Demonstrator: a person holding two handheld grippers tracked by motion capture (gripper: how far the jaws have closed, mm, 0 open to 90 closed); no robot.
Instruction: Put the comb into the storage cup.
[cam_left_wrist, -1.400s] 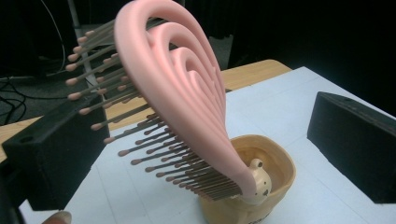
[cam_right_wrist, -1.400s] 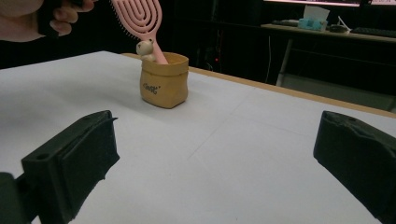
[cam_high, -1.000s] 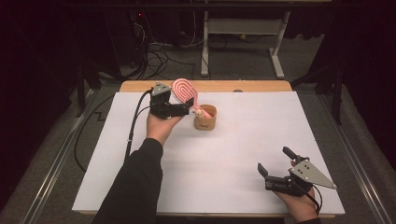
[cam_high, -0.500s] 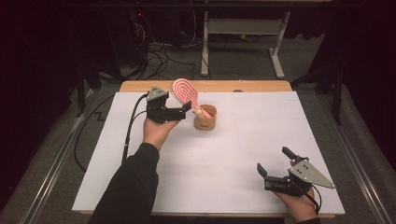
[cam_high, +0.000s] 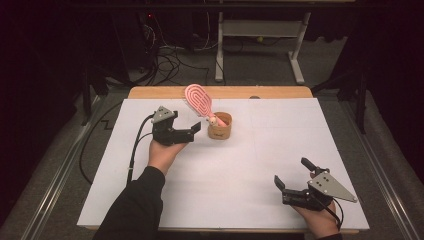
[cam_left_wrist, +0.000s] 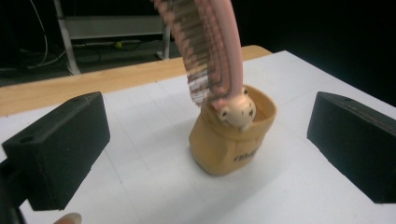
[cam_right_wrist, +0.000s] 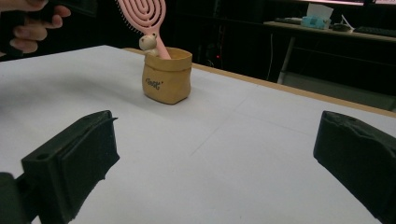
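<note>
Pink hairbrush (cam_high: 199, 100) standing handle-down in tan pouch (cam_high: 220, 126) at worktop (cam_high: 250, 165) rear, propped by rim; left gripper (cam_high: 191, 131) just beside, jaws wide, empty; right gripper (cam_high: 292, 177) parked near front, likewise agape, empty.

Left gripper (cam_high: 192, 131): held above the table's left-centre in the left hand (cam_high: 162, 152), dark sleeve (cam_high: 135, 207) entering from the bottom edge; jaws parted wide with nothing between them. Right gripper (cam_high: 292, 179): low at the near right corner, gripped by the right hand (cam_high: 320, 222); jaws likewise spread wide and empty, pointing left and away.
</note>
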